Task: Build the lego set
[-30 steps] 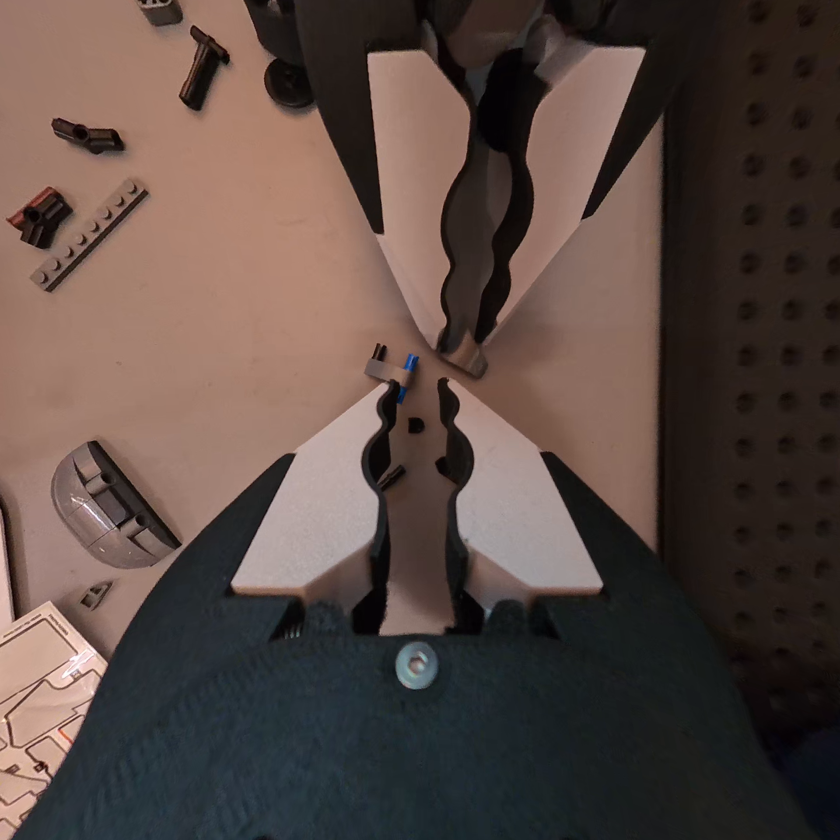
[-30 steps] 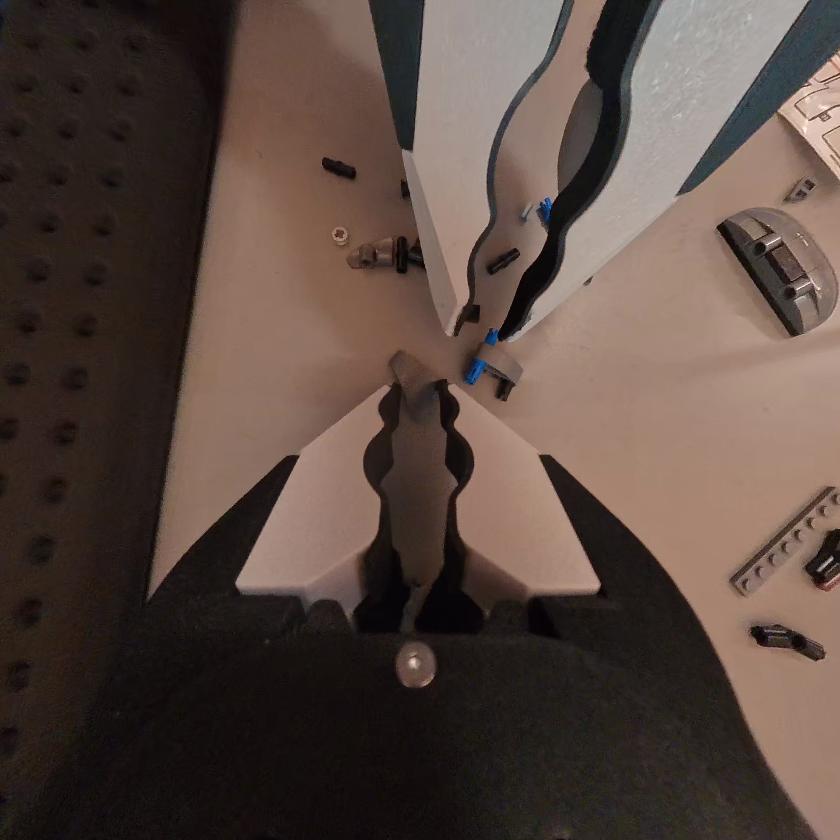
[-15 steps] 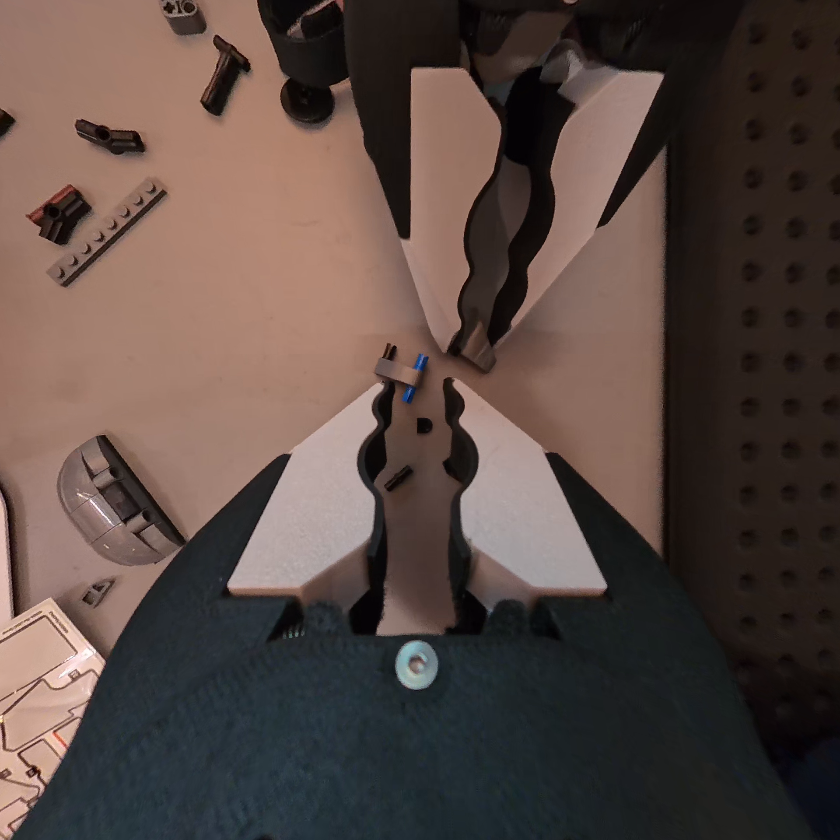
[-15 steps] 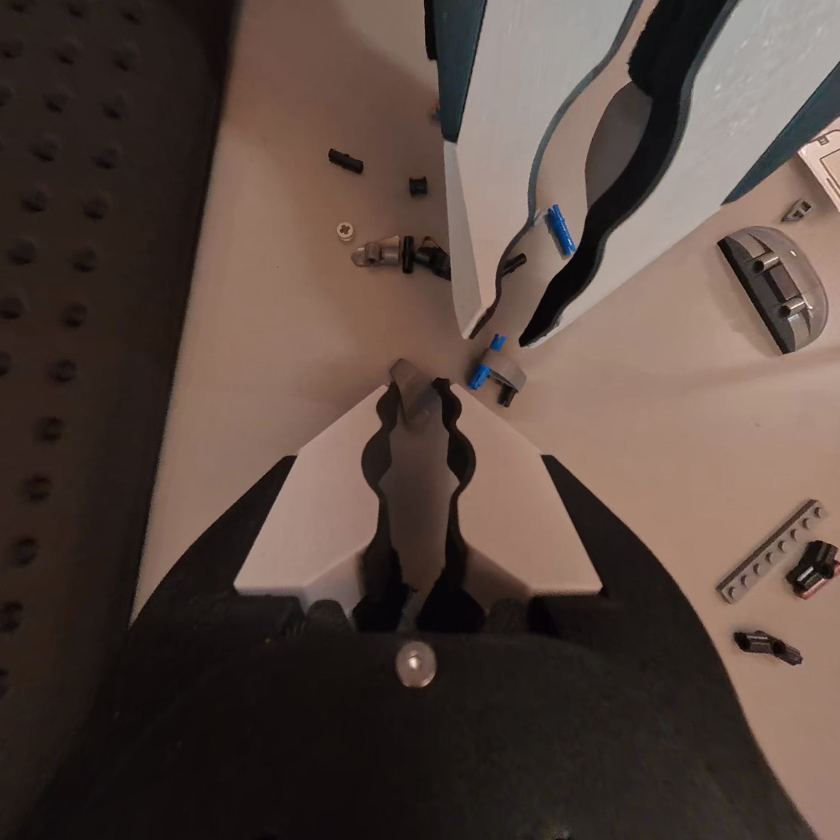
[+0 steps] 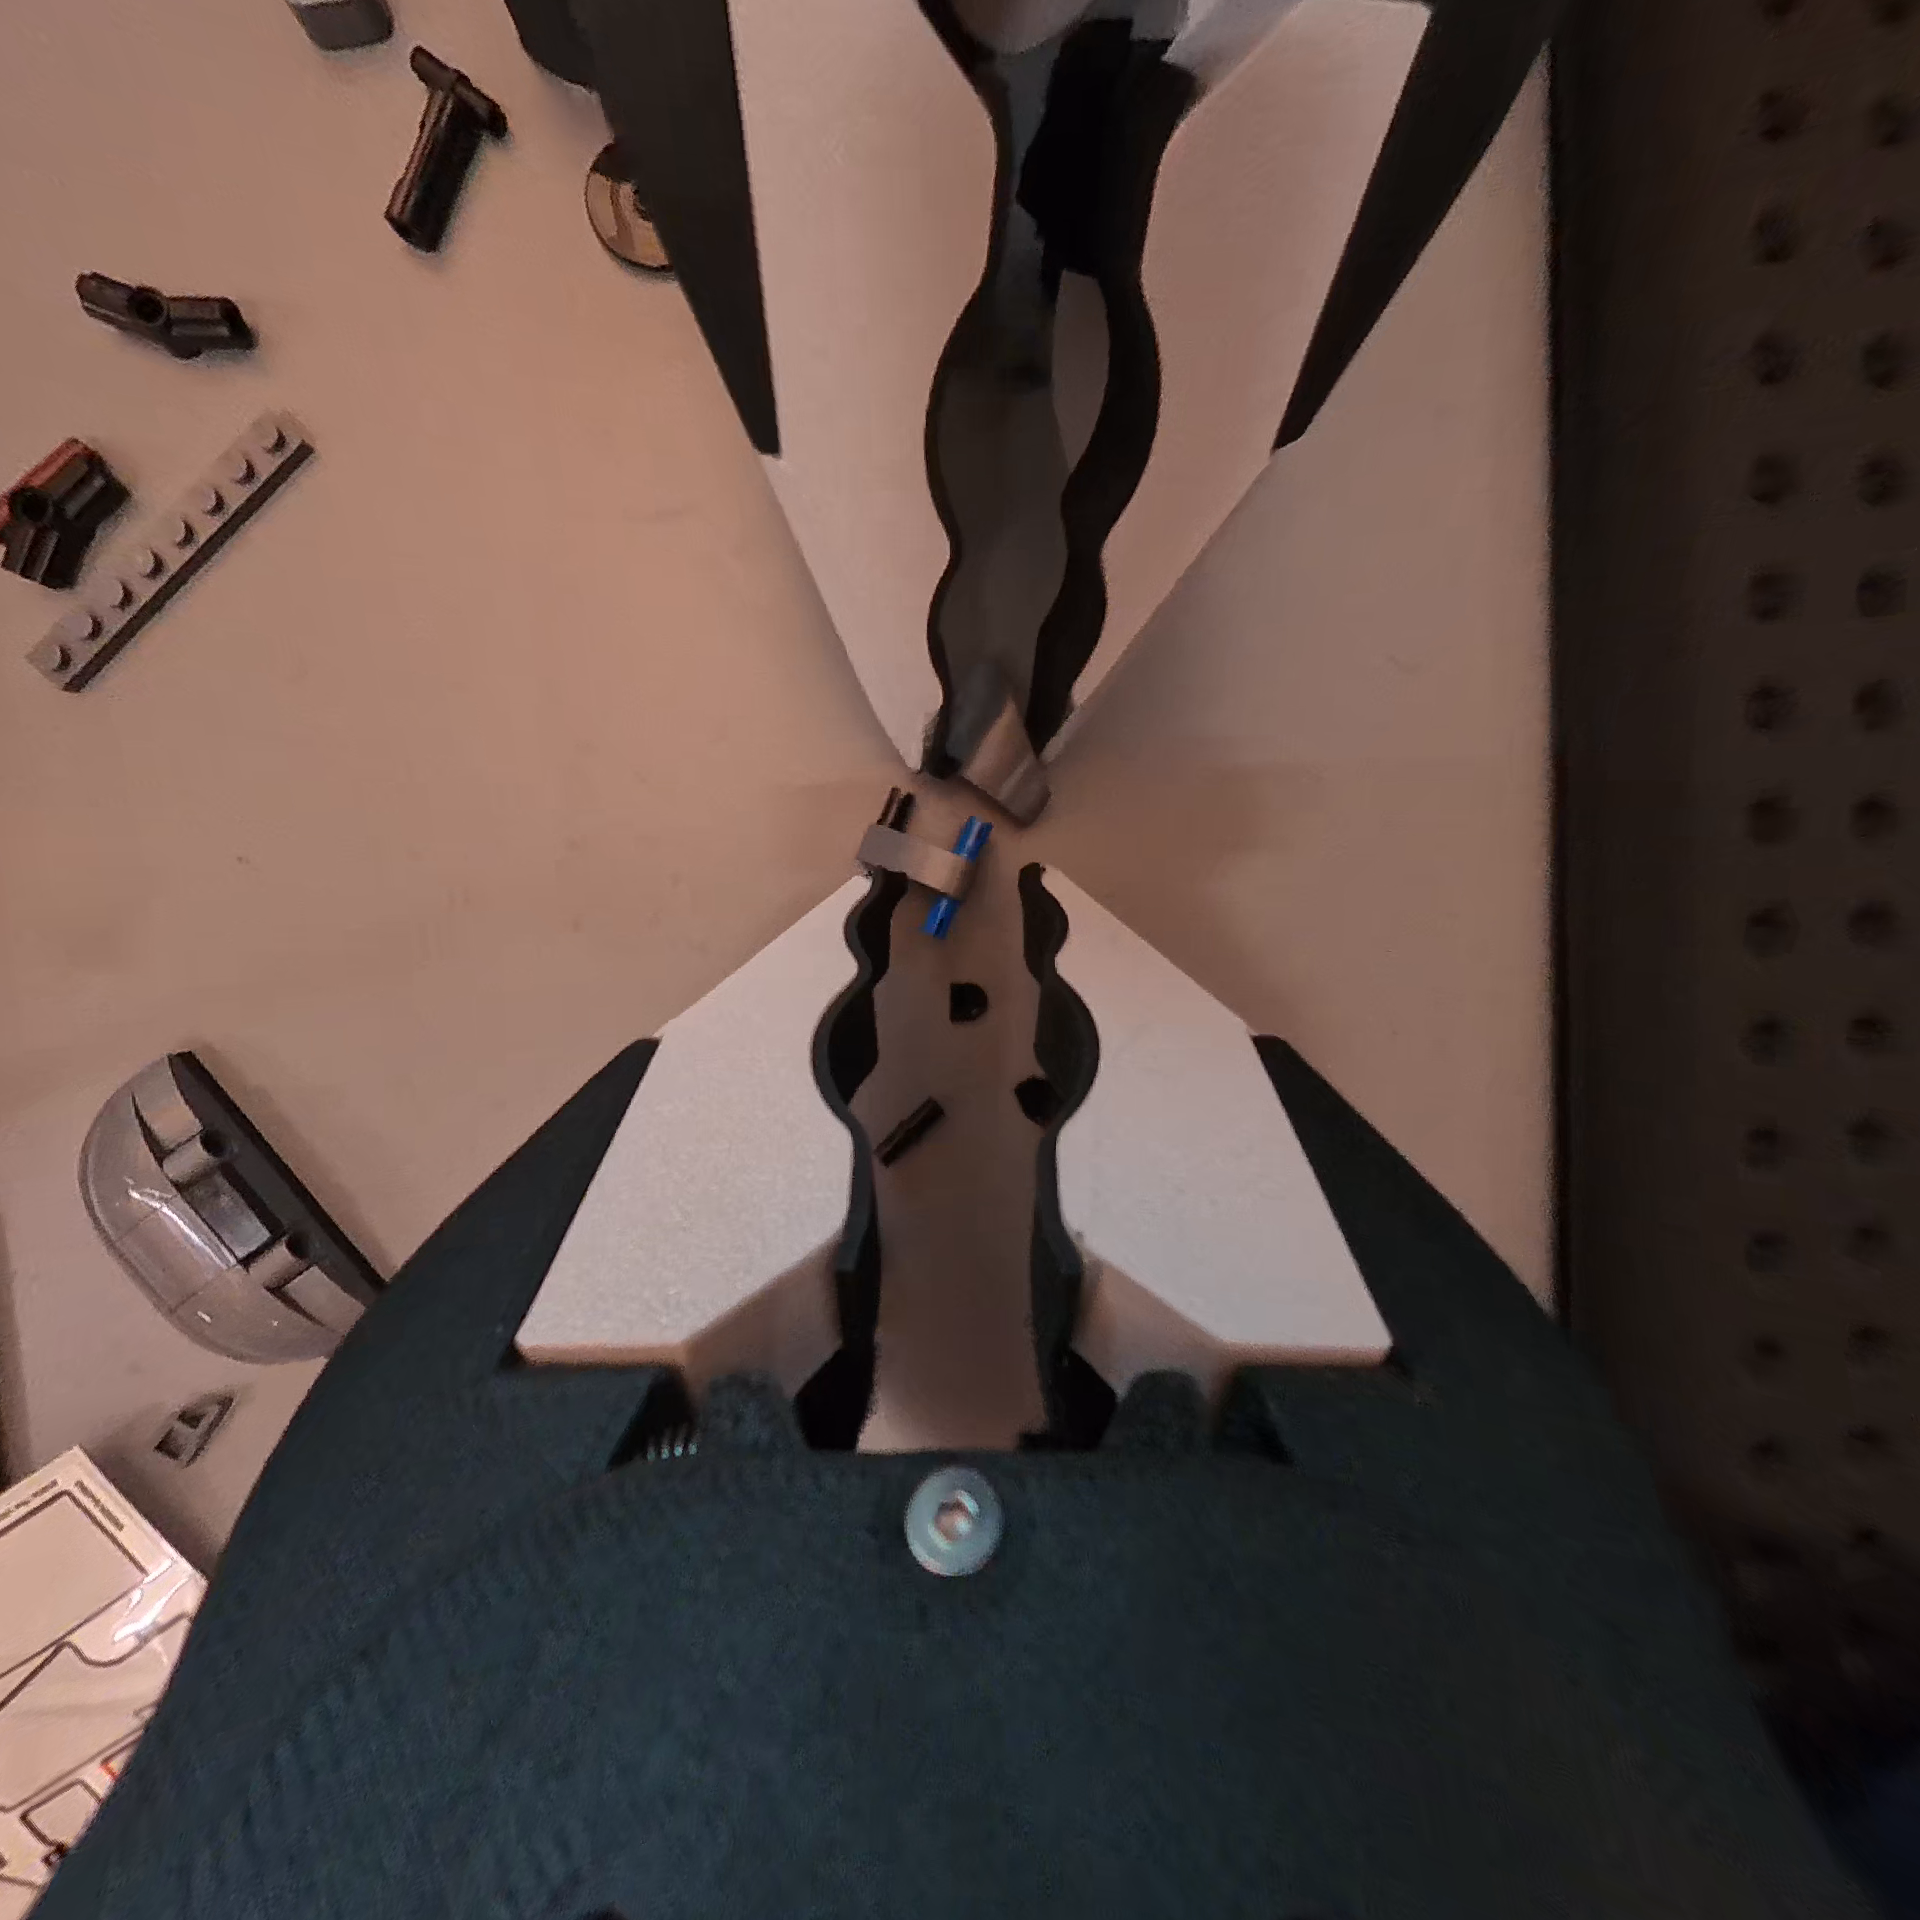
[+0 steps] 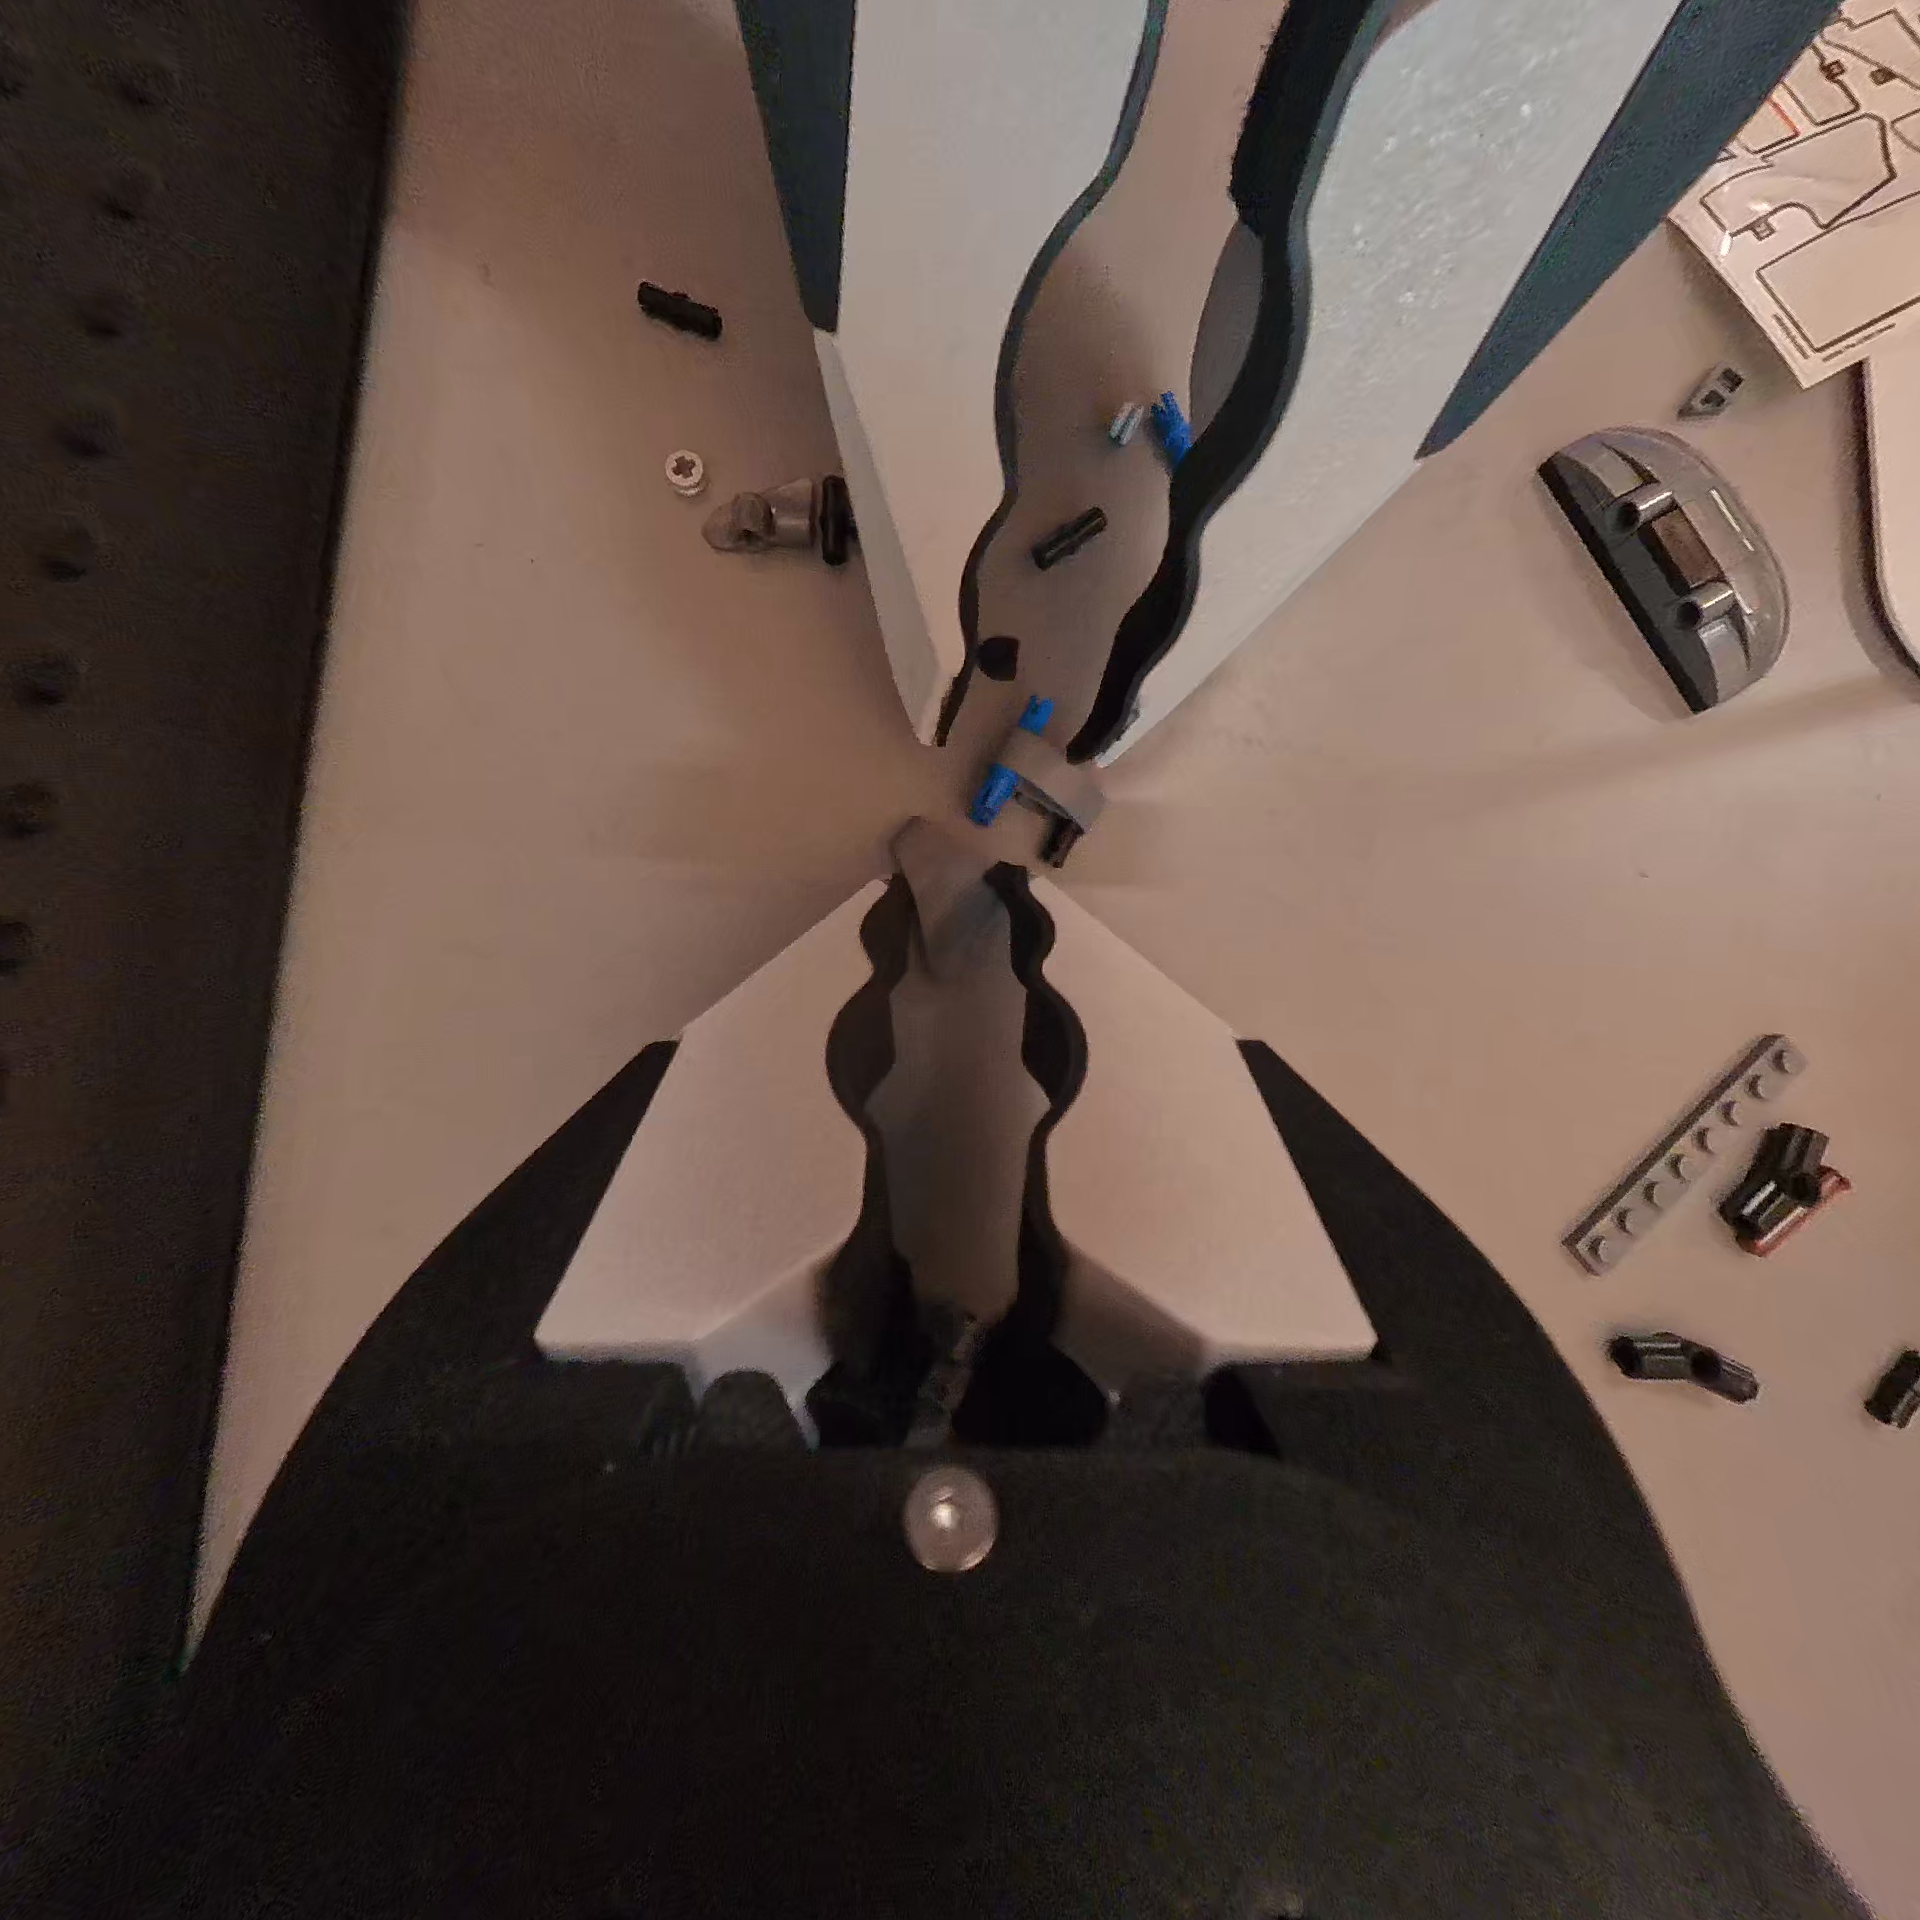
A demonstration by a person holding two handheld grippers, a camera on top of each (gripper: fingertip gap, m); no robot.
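A small grey beam [image 5: 912, 854] with a blue pin and a black pin lies on the tan table. It also shows in the right wrist view [image 6: 1039, 795]. My left gripper [image 5: 945, 875] is open, its fingertips either side of the blue pin end, the beam's other end at the left fingertip. My right gripper [image 6: 954, 883] is shut on a grey lego piece [image 6: 948, 904], seen from the other side in the left wrist view [image 5: 1000, 764]. That piece's tip is right next to the small beam. I cannot tell if they touch.
Loose black pins [image 5: 909, 1132] lie between my left fingers. A curved grey assembly [image 5: 197, 1216], a long grey plate [image 5: 171, 551], black connectors [image 5: 166, 312] and a printed sheet [image 5: 73, 1621] lie left. A dark perforated mat [image 5: 1745, 935] borders the table. The tips of both grippers are at nearly the same place. Left tips and right tips are each some 15 cm from the long grey plate [image 5: 171, 551]. The right camera catches it too, in the right wrist view [image 6: 1682, 1155].
My right gripper has moved with its grey piece toward the small beam and now sits right against it. The beam has stayed on the table. My left gripper stays open.
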